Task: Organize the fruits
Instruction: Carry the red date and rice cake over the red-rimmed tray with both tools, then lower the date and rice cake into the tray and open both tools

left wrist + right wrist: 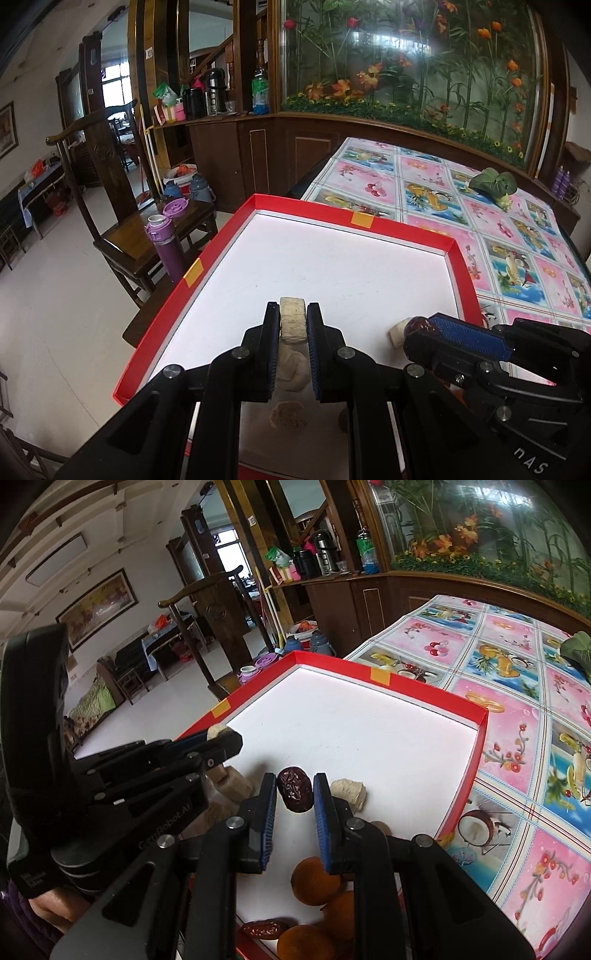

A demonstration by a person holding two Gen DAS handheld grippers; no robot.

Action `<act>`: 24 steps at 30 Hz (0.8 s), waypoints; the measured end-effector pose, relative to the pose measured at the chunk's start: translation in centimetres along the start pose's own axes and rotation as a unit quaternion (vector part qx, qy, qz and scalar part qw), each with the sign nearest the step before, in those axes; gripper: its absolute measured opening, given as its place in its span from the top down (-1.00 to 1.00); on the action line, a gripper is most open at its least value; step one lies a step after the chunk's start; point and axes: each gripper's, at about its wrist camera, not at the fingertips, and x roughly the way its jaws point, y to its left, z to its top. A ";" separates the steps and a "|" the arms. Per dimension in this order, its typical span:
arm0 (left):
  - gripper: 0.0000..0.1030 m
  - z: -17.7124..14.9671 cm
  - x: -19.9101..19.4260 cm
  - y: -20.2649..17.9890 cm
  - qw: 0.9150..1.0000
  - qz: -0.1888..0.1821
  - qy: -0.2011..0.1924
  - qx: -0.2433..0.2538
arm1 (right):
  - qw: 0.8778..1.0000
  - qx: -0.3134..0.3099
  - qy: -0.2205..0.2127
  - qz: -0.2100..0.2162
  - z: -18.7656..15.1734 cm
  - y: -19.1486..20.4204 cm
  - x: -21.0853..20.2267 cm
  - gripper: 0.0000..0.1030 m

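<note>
Red-rimmed tray [466,273] on floral-cloth table [517,236]. Left claw [293,323] clamped on beige chunk [293,319], held above tray floor. Right claw [294,794] clamped on dark date [294,789]. Oranges [314,880] and another date [264,928] piled at tray's 6 o'clock; leafy green [493,182] at table's 2 o'clock.

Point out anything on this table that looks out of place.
A leafy green vegetable lies alone on the patterned tablecloth, well apart from the red tray where the fruits are gathered. Nothing looks spilled or damaged.
</note>
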 end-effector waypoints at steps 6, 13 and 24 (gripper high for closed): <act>0.75 0.0 0.2 0.3 1.000 0.014 -0.001 0.002 | 1.000 0.003 0.011 -0.003 -0.4 -0.3 0.6 0.56; 0.75 0.3 0.5 0.8 1.000 0.018 0.000 -0.003 | 1.000 -0.003 0.020 -0.001 -0.7 -0.3 1.0 0.56; 0.75 0.1 1.7 0.5 1.000 0.022 0.017 0.001 | 0.999 -0.009 0.049 -0.008 -1.2 0.3 2.6 0.56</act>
